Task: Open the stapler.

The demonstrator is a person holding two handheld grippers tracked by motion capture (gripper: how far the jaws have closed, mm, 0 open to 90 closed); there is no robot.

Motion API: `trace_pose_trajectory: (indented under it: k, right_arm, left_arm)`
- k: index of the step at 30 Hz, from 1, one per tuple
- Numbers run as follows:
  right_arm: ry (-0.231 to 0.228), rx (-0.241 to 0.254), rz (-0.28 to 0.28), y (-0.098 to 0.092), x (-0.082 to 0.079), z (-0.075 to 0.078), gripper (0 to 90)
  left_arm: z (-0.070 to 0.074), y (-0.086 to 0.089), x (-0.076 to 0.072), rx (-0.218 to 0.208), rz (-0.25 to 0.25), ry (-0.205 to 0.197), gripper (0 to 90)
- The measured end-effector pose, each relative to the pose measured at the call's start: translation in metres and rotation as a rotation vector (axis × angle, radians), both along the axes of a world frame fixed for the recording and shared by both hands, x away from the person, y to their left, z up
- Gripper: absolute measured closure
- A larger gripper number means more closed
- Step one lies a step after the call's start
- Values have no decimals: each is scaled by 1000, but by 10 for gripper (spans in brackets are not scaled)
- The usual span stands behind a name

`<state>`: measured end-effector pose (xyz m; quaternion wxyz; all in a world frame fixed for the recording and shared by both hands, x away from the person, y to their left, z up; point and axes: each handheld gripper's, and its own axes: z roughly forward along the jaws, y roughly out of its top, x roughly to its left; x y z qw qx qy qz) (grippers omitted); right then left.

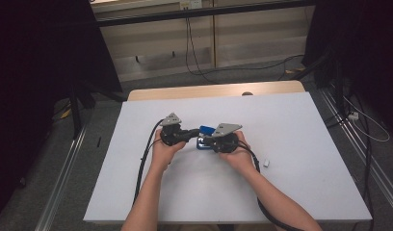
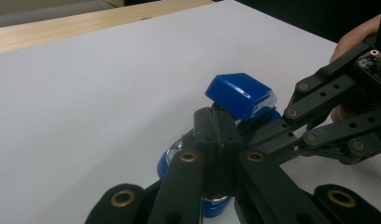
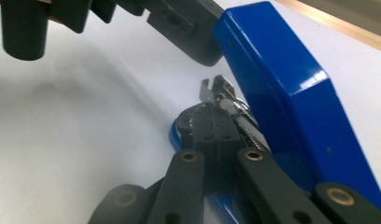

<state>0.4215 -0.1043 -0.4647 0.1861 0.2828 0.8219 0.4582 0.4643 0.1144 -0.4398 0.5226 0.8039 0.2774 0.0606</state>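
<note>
From the high view, the white table [image 1: 291, 159] carries two hands meeting near its middle: the left gripper [image 1: 189, 134] points toward three o'clock and the right gripper [image 1: 207, 140] toward nine o'clock, their tips coming together over a blue stapler [image 1: 205, 130] that lies between them, its raised top peeking out at about twelve o'clock of the meeting point. A small white piece [image 1: 266, 163] rests on the table at about four o'clock of the right hand, well apart from the stapler. In the left gripper view, the left gripper [image 2: 219, 128] has its jaws pressed together, rising from six o'clock, with the stapler [image 2: 241, 95] directly ahead of the tips; its blue top is lifted and tilted at about one o'clock of them, its blue base low at seven o'clock behind the jaws. The right gripper [image 2: 272, 126] comes in from three o'clock and reaches under the lifted top. In the right gripper view, the right gripper [image 3: 215, 121] also has its jaws pressed together, lying on the stapler's metal staple track, while the opened blue top [image 3: 291, 107] slants from twelve toward five o'clock just beside them. Whether either pair of pads actually pinches a part of the stapler cannot be told.
</note>
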Motion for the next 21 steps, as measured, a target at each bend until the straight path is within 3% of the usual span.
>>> trace_pose_trajectory:
  k: [8,13,21]
  right_arm:
    - [-27,49,-35,0,-1,6,900]
    - [-61,71,-87,5,-2,6,900]
    - [-74,74,-139,10,-3,0,900]
  left_arm:
    - [8,-3,-2,-15,-9,-22,900]
    - [8,-4,-2,-19,-11,-30,900]
    - [7,-4,-2,-18,-11,-34,900]
